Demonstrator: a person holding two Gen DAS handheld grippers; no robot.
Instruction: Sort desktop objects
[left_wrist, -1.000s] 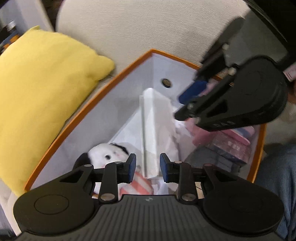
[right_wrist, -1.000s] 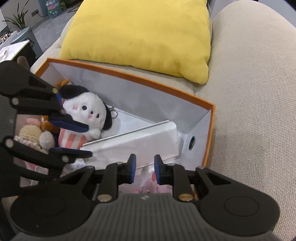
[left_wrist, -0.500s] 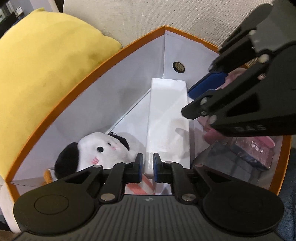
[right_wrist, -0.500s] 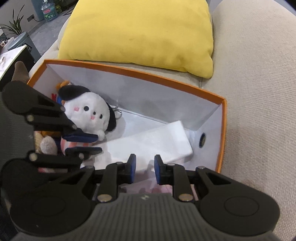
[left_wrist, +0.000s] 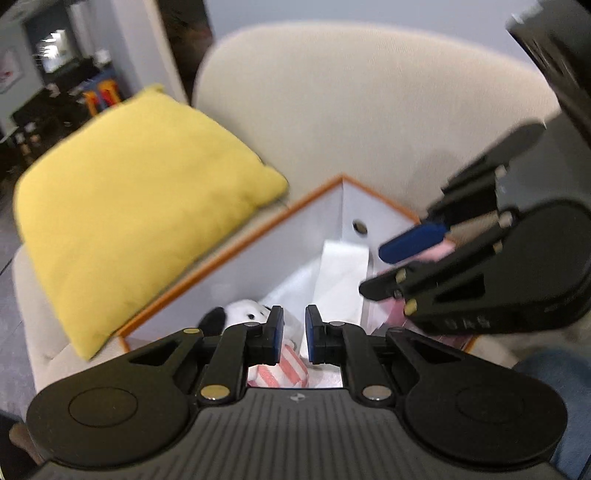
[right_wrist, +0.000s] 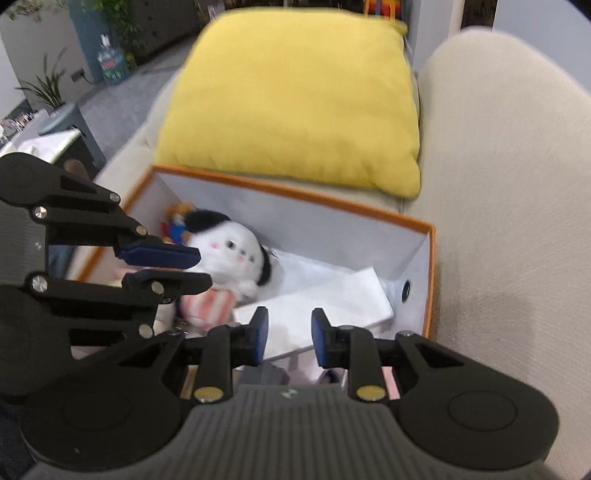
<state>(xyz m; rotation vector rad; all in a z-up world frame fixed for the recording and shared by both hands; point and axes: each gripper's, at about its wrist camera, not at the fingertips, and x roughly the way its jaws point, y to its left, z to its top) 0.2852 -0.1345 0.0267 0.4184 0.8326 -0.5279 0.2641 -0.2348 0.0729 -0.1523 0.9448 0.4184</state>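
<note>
An orange-rimmed box (right_wrist: 295, 192) with white walls sits on a beige sofa. Inside lie a white plush dog (right_wrist: 229, 254) with black ears and a striped pink body, and a long white carton (right_wrist: 325, 306). The left wrist view shows the plush dog (left_wrist: 245, 314) and the carton (left_wrist: 340, 280) from above. My left gripper (left_wrist: 294, 334) hangs over the plush with its jaws nearly together and nothing in them. My right gripper (right_wrist: 289, 332) is above the carton, jaws opening, empty. Each gripper appears in the other's view: the right gripper (left_wrist: 391, 266) and the left gripper (right_wrist: 195, 267).
A yellow cushion (right_wrist: 295, 96) leans on the sofa just behind the box. The sofa's rounded beige back (right_wrist: 498, 184) rises at the right. Pink packets (left_wrist: 443, 251) and small toys (right_wrist: 177, 221) fill the box's other end. A person's jeans-clad leg (left_wrist: 554, 387) is at the lower right.
Both grippers have lifted up and back from the box, so more sofa and cushion show. The left jaws went from apart to nearly together. The right jaws widened.
</note>
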